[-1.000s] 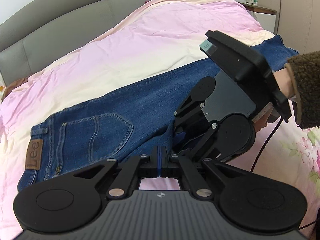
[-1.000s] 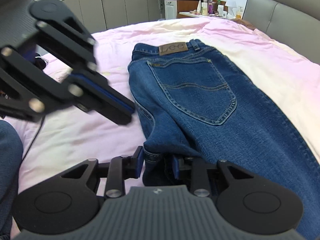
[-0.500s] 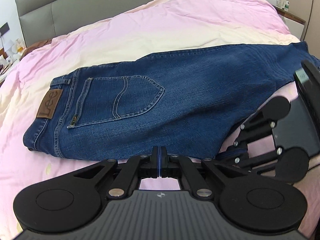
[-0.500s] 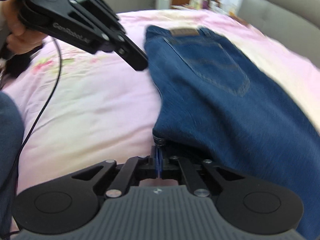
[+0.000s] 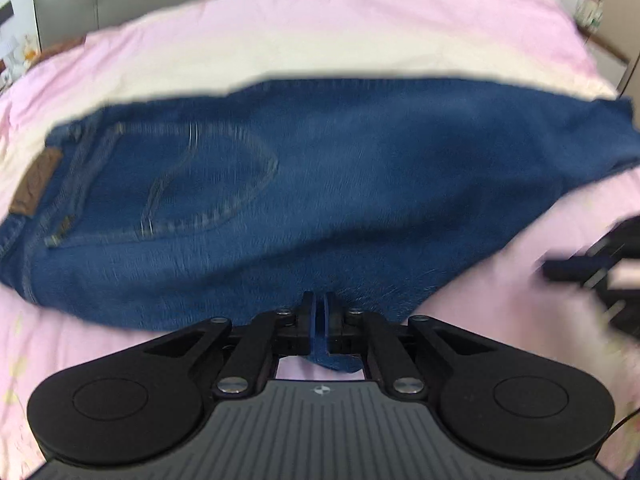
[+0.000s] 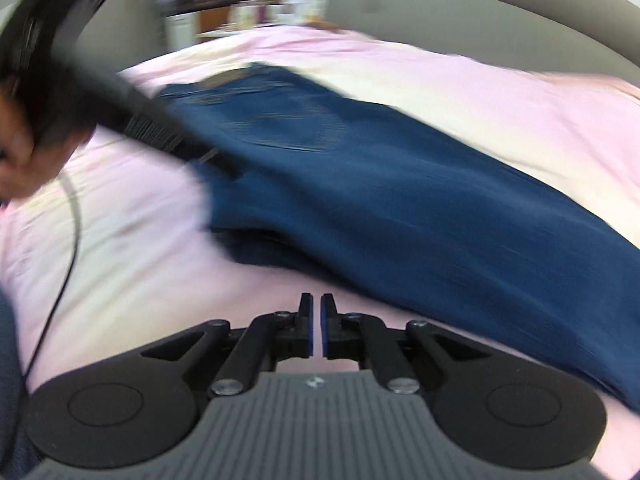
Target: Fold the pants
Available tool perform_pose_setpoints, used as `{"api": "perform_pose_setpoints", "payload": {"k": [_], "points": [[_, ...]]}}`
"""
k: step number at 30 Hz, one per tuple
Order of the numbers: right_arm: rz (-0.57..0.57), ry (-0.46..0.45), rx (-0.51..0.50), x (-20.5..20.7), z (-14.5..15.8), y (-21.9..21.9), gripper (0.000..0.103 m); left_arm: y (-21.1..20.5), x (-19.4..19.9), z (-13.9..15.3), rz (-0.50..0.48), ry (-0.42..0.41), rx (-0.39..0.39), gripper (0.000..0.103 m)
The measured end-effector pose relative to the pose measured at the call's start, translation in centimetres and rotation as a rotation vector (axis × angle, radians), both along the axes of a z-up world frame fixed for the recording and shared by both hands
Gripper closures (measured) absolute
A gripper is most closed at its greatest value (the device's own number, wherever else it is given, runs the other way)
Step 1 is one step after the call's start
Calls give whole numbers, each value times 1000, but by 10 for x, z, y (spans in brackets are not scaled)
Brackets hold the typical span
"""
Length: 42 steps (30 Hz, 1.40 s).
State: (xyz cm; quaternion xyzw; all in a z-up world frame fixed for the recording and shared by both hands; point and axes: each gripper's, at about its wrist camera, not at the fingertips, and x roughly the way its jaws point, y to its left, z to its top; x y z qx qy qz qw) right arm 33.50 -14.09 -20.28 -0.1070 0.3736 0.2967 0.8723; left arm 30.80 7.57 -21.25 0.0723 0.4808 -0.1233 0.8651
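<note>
One pair of jeans [image 5: 328, 184] lies across the pink bed cover [image 5: 320, 28], folded lengthwise so one back pocket [image 5: 208, 188] and the brown waist patch [image 5: 36, 184] show at the left, the legs running off to the right.

The left gripper [image 5: 319, 320] has its jaws clamped on the near edge of the denim; a tongue of blue cloth sits between them and pokes out below.

The right gripper [image 6: 317, 332] holds nothing: its jaws stand nearly together with only a thin gap and pink cover showing between them, and the jeans lie just beyond and to its right.

The step in hand looks like straightening the lengthwise fold. Next, the right gripper probably needs to travel toward the leg ends, open, and take the hems so they can be carried over to the waist.

Both views are motion-blurred, so fine seams are hard to read. Two grippers, one garment, one bed.
</note>
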Motion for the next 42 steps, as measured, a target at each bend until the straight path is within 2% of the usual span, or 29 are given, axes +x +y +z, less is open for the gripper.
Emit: {"api": "perform_pose_setpoints", "payload": {"k": [4,6,10,11,12,13,14,16,18,23,26,29,31,33,34,35,36,37,39,41,42], "points": [[-153,-13,-73,-2,2,-67,103,6,3,-20,38,16,41,98],[-243,-6,-100,-1,1,-106,103,9,3,-20,52,25,15,98],[-451,33,-82,0,2,-186,101,1,-5,-12,23,1,46,98],[-497,37,-73,1,4,-205,99,-1,-7,-8,18,-10,47,98],[-547,38,-64,1,6,-227,92,-2,-9,-5,19,-17,48,98],[-588,34,-57,0,9,-247,80,-5,-10,0,25,-27,47,98],[-626,27,-53,1,11,-265,75,-6,-11,4,34,-39,41,98],[-710,15,-33,1,14,-314,73,-8,-8,13,64,-61,20,98],[-820,12,6,3,16,-359,72,-10,-6,17,99,-74,10,98],[-1150,-3,247,2,15,-479,72,-18,5,8,139,-31,8,98],[-1294,-20,380,1,9,-536,71,-22,8,0,155,-9,31,98],[-1351,18,564,0,-6,-574,70,-21,8,-2,187,-9,32,98],[-1396,37,623,3,-20,-586,67,-21,7,-2,205,-4,36,98],[-1413,54,678,7,-33,-591,68,-23,6,-2,206,2,52,98],[-1420,53,705,9,-37,-593,89,-24,7,-2,205,4,59,98],[-1414,28,740,9,-39,-594,95,-25,7,-2,203,8,67,98],[-1399,1,755,10,-38,-596,97,-26,8,-2,201,13,75,98],[-1386,-31,722,10,-32,-593,100,-27,9,-3,198,20,84,98],[-1351,-70,582,15,-20,-587,102,-30,13,-6,195,30,107,98],[-1361,-9,495,23,-28,-588,103,-34,17,-9,200,38,129,99],[-1370,11,496,23,-34,-588,103,-35,18,-9,203,41,137,99]]}}
